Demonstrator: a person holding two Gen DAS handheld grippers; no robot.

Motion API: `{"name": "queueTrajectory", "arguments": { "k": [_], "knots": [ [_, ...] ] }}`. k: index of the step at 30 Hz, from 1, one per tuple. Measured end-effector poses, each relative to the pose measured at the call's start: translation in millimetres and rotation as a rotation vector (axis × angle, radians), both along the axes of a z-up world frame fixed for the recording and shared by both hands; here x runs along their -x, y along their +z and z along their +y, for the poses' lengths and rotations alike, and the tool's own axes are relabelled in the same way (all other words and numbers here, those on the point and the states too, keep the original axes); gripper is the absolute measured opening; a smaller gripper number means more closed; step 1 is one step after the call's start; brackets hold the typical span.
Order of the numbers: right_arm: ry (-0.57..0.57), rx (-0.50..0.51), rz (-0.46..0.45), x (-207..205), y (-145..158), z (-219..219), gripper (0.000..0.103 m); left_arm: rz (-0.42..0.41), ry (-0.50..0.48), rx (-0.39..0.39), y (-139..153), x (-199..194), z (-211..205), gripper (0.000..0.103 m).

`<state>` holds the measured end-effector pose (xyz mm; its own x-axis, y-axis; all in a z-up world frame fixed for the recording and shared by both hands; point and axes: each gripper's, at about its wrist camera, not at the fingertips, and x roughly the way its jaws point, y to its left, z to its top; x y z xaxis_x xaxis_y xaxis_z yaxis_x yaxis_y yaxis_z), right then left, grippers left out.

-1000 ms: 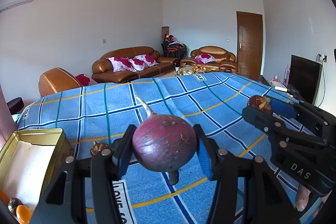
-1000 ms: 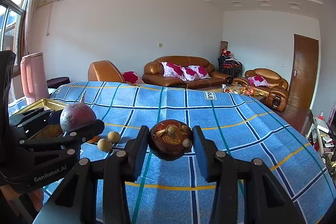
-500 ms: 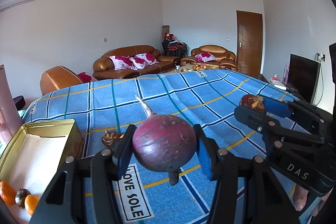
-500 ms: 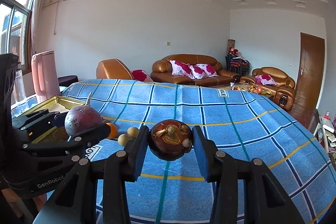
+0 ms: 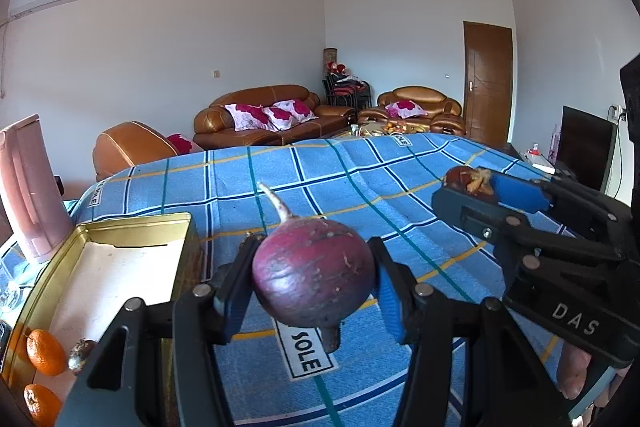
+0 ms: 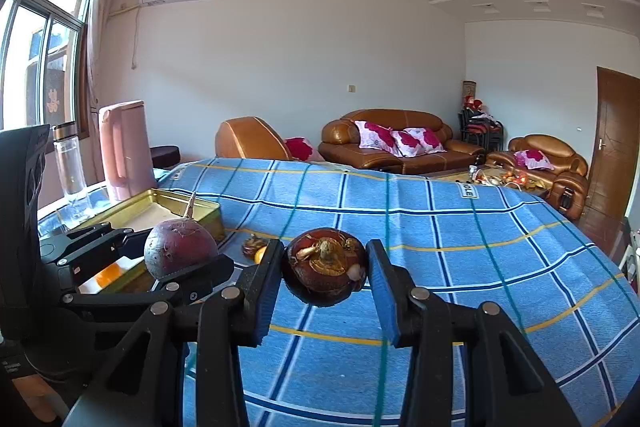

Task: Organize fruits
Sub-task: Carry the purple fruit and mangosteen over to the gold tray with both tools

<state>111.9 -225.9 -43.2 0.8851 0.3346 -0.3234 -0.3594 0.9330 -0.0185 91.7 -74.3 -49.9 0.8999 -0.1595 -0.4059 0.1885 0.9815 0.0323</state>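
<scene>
The left hand-held gripper (image 5: 314, 283) grasps a purple radish (image 5: 314, 273), the right hand-held gripper (image 6: 325, 273) a mangosteen (image 6: 325, 271). Only the left view shows tangerines (image 5: 45, 352) inside the gold tin (image 5: 132, 223); only the right shows a window (image 6: 38, 39).

The left gripper (image 5: 314, 289) clamps a round purple-red radish with a pale root tail (image 5: 314, 277) above the blue checked tablecloth (image 5: 360, 183). Left of the radish sits an open gold metal tin (image 5: 132, 227) holding two small oranges (image 5: 45, 351). Right of the radish, the right gripper (image 5: 470, 187) grips a small dark-brown fruit (image 5: 466, 179).
</scene>
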Motion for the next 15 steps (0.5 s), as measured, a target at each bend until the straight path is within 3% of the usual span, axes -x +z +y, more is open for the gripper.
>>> {"name": "queueTrajectory", "arguments": {
  "k": [15],
  "knots": [
    [0.107,0.000,-0.009,17,9,46,0.044,0.001,0.103,-0.008,12,22,45,0.056]
  ]
}}
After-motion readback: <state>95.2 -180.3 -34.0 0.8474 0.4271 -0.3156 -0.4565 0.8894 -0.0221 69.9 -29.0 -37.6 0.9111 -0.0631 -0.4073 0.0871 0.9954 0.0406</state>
